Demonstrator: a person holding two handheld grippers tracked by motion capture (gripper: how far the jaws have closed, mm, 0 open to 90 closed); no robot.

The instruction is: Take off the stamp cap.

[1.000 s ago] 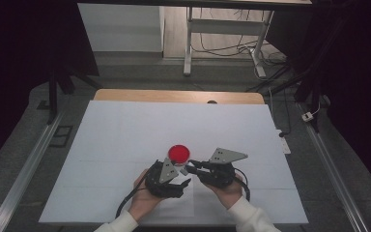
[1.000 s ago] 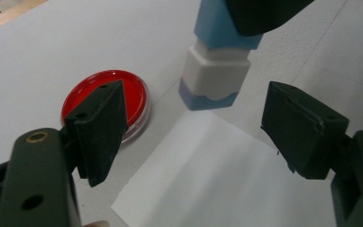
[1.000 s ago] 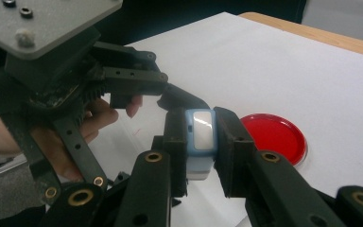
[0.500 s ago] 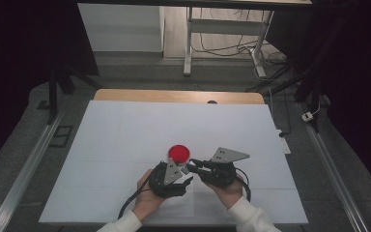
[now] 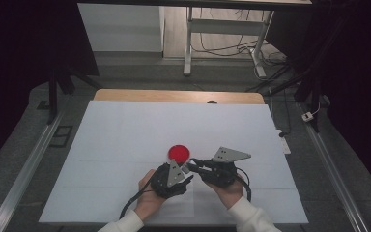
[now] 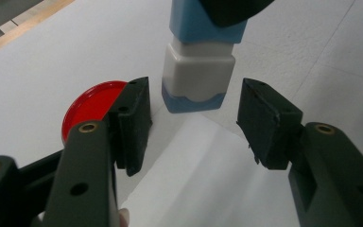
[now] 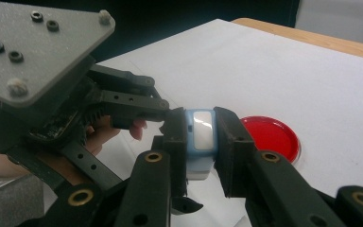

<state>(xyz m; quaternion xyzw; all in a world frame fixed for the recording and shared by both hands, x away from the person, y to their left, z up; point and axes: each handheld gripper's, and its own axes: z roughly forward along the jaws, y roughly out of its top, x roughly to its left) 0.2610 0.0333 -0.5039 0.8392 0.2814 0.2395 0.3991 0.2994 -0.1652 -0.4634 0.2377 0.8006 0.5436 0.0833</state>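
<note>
Two grippers are meeting near the front of the desk (image 5: 125, 125), just this side of a red lid (image 5: 178, 153) lying flat on the white sheet. The right gripper (image 7: 201, 137) is holding a small blue-and-white block (image 7: 200, 137), fingers clamped on its blue end so the white end is sticking out toward the other hand. The left gripper (image 6: 194, 120) is sitting around that white end, and its fingers have just been closing in, but they're standing apart, a gap on each side, not touching it. The lid is sitting just beside the left finger.
</note>
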